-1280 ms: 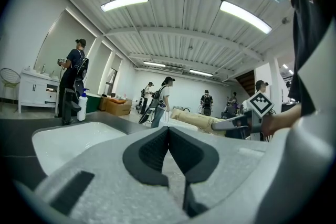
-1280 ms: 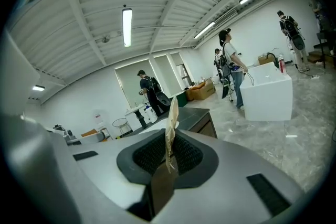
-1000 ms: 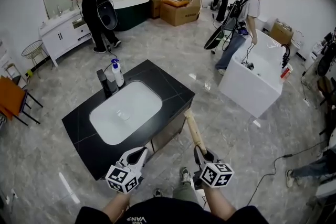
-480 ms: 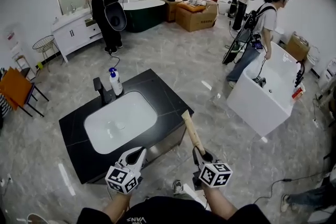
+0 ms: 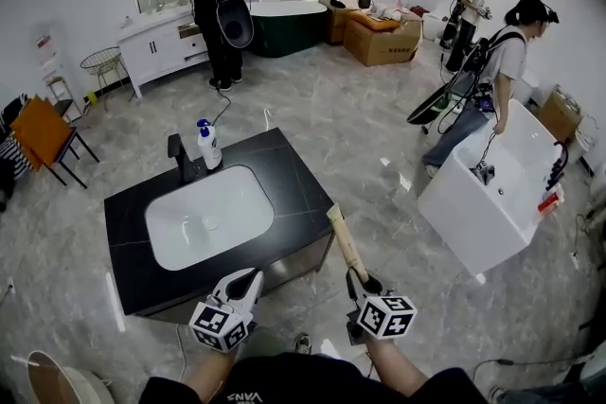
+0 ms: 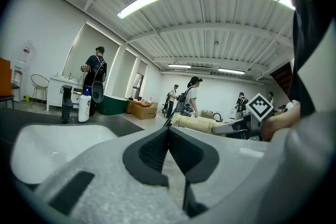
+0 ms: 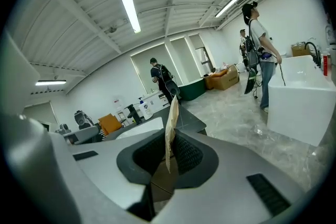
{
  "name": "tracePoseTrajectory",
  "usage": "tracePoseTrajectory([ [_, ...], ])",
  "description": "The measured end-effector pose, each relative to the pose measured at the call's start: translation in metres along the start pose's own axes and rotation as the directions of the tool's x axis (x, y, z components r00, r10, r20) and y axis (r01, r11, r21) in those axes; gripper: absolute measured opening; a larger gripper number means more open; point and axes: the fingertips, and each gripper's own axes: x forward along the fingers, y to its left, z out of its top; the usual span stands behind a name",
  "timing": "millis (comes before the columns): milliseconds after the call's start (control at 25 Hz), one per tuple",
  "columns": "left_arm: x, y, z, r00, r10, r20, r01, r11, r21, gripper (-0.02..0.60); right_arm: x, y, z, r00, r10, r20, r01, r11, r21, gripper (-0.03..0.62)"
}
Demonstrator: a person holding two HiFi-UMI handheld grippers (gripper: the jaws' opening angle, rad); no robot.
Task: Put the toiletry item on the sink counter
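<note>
Beige flat tube [image 5: 342, 237], long, pinched in right gripper [image 5: 359, 278] fingers; left gripper [image 5: 254, 276] fingers clenched
</note>
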Motion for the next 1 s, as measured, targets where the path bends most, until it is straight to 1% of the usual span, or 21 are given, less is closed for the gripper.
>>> tracePoseTrajectory([
  [160,0.007,0.001,-0.003,0.999,0.041,-0.011,-0.041,0.999,-0.005,0.008,0.012,-0.013,0.003,1.000,0.021,-0.020,-0.021,1.000,0.001,0.038],
  [400,0.018,0.026,-0.002,0.996,0.088,-0.006,-0.088,0.996,-0.023,0.008,0.047,-0.019,0.005,0.998,0.035,-0.060,-0.036,0.999,-0.012,0.038],
  [560,0.033,0.050,0.006,0.995,0.095,-0.006,-0.095,0.995,-0.018,0.008,0.077,-0.019,0.014,0.997,0.039,-0.067,-0.041,0.999,-0.026,0.038],
  [840,0.061,0.098,0.027,0.995,0.098,0.004,-0.098,0.995,-0.003,0.008,0.133,-0.019,0.029,0.996,0.023,-0.090,-0.029,0.997,-0.071,0.038],
  [1000,0.077,0.127,0.032,0.995,0.102,0.001,-0.102,0.995,0.006,0.008,0.168,-0.015,0.034,0.994,0.026,-0.107,-0.035,0.996,-0.087,0.038],
])
